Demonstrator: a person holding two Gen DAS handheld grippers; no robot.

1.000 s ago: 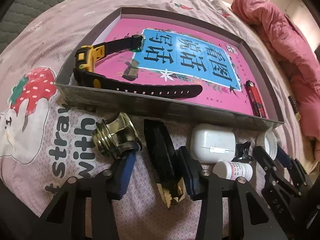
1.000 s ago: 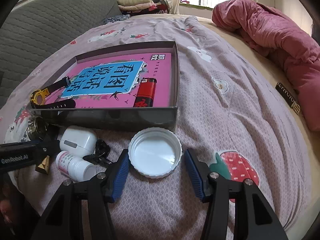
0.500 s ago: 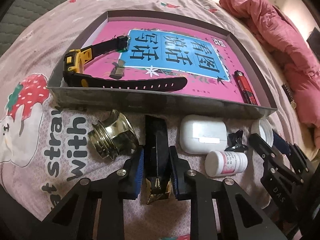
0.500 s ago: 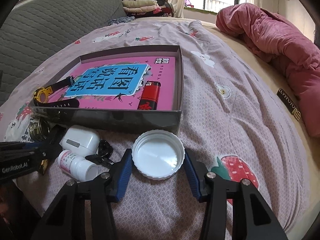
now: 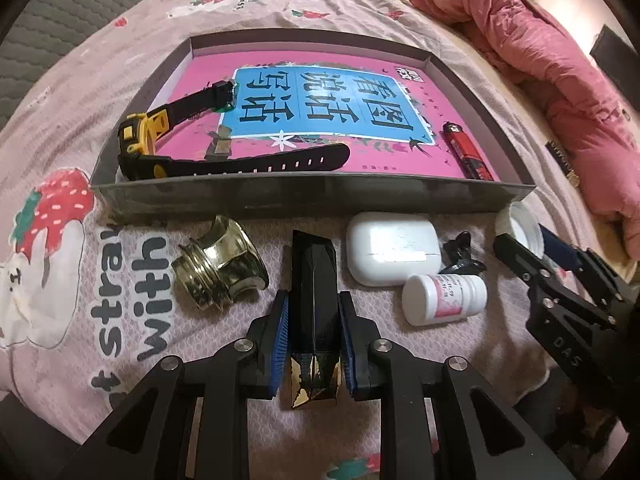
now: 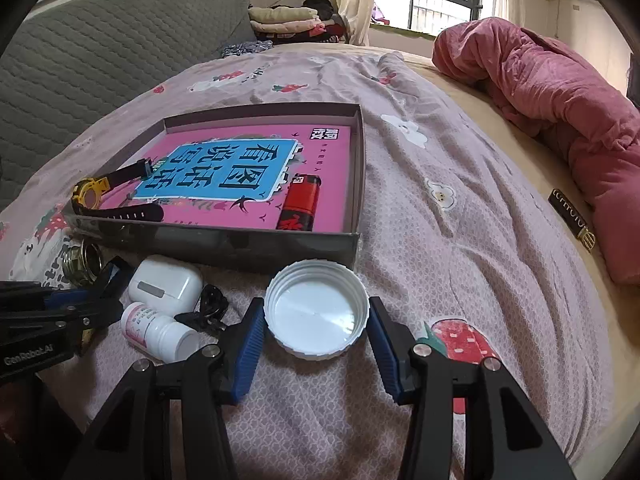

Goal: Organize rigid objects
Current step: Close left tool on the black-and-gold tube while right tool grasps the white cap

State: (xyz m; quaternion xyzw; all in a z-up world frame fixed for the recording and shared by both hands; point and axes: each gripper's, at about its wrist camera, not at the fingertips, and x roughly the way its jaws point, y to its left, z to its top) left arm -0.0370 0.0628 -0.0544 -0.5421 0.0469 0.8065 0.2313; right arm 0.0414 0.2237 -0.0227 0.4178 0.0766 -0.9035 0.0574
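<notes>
Step in hand: pick-up of two loose items for transfer into the grey box (image 5: 320, 200) at frame centre.

Left gripper (image 5: 313, 332): jaws have just been closing; the blue pads now press both flanks of the faceted black bottle (image 5: 314, 280), lower centre, lying on the bedspread (image 5: 60, 280).

Right gripper (image 6: 316, 336): jaws have just been closing and stand about half open, pads bracketing the white lid (image 6: 317, 314) at its rim; firm contact cannot be confirmed.

Next move, by judgement: lift both clear of the near wall, then release inside beside the watch (image 5: 160, 152) and lighter (image 5: 466, 152).
</notes>
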